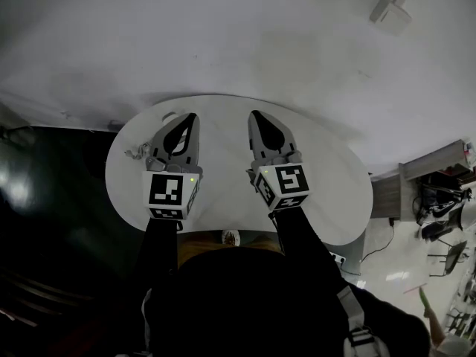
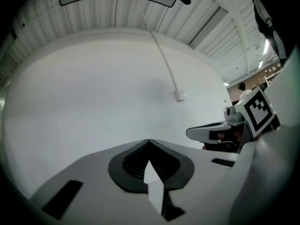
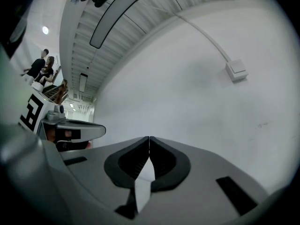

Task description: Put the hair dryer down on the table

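Observation:
No hair dryer shows in any view. In the head view my left gripper (image 1: pixel 195 116) and right gripper (image 1: pixel 254 114) are held side by side over the round white table (image 1: pixel 327 199), both pointing at the far wall. In the left gripper view the left gripper (image 2: pixel 149 140) has its jaws together at the tips with nothing between them, facing bare wall. The right gripper (image 3: pixel 149 137) looks the same in its own view, jaws closed and empty. Each gripper also shows in the other's view: the right gripper (image 2: pixel 211 132) and the left gripper (image 3: pixel 70 130).
A small pale crumpled item (image 1: pixel 137 152) lies near the table's left edge. A wall box with a conduit (image 1: pixel 389 10) sits on the white wall ahead. Dark floor lies left of the table, and a shelf with clutter (image 1: pixel 435 171) stands at the right. People (image 3: pixel 44 67) stand far off.

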A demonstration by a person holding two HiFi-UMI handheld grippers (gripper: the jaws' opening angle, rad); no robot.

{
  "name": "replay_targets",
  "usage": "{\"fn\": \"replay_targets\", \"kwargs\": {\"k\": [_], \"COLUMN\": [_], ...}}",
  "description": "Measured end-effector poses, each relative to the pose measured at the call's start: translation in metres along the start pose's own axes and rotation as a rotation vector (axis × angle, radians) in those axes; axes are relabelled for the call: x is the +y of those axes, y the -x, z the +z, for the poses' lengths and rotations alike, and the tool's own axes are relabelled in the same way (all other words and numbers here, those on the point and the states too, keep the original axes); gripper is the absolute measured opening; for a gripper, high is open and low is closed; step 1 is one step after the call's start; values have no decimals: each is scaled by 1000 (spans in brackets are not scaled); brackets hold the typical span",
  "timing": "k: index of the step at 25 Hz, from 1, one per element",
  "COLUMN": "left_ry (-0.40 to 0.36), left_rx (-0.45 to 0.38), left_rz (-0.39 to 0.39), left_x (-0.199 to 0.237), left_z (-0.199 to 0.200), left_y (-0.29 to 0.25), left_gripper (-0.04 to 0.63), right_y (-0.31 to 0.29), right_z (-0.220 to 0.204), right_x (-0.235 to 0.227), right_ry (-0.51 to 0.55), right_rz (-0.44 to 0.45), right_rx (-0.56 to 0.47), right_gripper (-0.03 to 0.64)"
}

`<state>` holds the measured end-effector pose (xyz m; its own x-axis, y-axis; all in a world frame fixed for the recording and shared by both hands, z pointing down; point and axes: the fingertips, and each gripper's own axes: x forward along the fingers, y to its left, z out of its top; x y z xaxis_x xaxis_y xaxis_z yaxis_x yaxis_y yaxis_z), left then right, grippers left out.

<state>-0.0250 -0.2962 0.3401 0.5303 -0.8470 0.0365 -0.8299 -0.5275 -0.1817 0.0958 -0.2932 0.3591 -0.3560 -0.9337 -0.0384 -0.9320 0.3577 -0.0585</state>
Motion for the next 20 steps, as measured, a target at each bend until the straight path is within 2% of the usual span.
{"fn": "replay_targets", "kwargs": {"k": [11, 16, 20], "left_ry": [25, 32, 31], "left_rx": [-30, -38, -47], "left_rz": [4, -11, -15], "left_x": [-3, -8, -9], "left_z": [3, 7, 9], "left_y": [-5, -7, -6], "left_gripper": [15, 15, 15], "right_y": [3, 9, 7], "right_z": [3, 6, 9], "right_x": [-8, 0, -3], "right_ry": [-8, 85, 53], "right_rz": [-4, 24, 12], "right_rx": [-12, 2, -27], "right_gripper": [26, 26, 26]}}
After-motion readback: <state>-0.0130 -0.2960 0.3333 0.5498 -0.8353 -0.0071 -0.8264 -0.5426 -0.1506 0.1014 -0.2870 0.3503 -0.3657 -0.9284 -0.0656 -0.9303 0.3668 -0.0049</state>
